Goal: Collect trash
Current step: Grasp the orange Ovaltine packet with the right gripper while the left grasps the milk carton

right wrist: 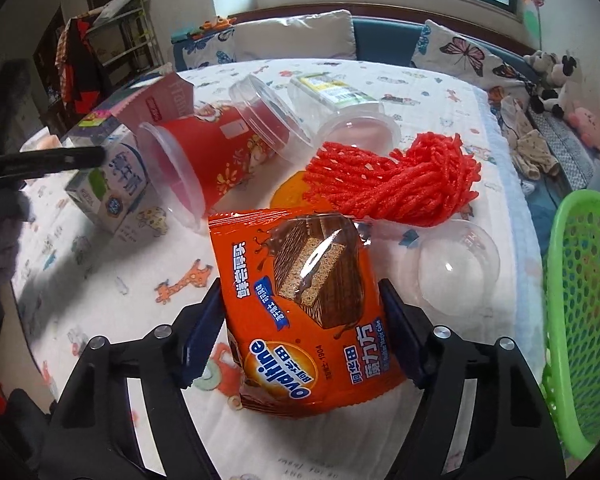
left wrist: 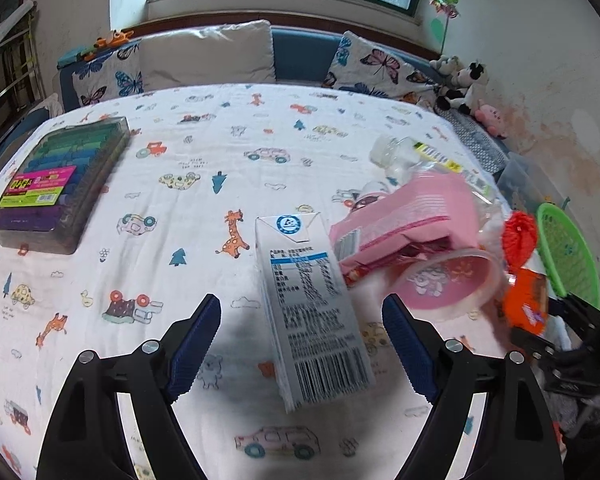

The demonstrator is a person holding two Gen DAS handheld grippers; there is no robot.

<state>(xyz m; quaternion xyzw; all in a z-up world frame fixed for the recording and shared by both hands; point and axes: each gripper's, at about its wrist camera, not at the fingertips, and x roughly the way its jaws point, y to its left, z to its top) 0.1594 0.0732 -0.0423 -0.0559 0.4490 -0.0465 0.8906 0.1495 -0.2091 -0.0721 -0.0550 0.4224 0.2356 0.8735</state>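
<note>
My right gripper (right wrist: pixel 302 332) pinching orange snack wrapper (right wrist: pixel 300 308) near table's right edge, beside green basket (right wrist: pixel 580 320); slick foil may slip. Left gripper (left wrist: pixel 302 344) wide around milk carton (left wrist: pixel 312 320), risks nudging it.

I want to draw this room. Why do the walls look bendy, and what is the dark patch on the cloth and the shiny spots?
Both views: the fisheye lens curves the edges. Left wrist view: the dark patch beside the milk carton is a shadow. Right wrist view: window light glints on the orange snack wrapper and clear dome lid; the black bar at the left edge is blurred.
</note>
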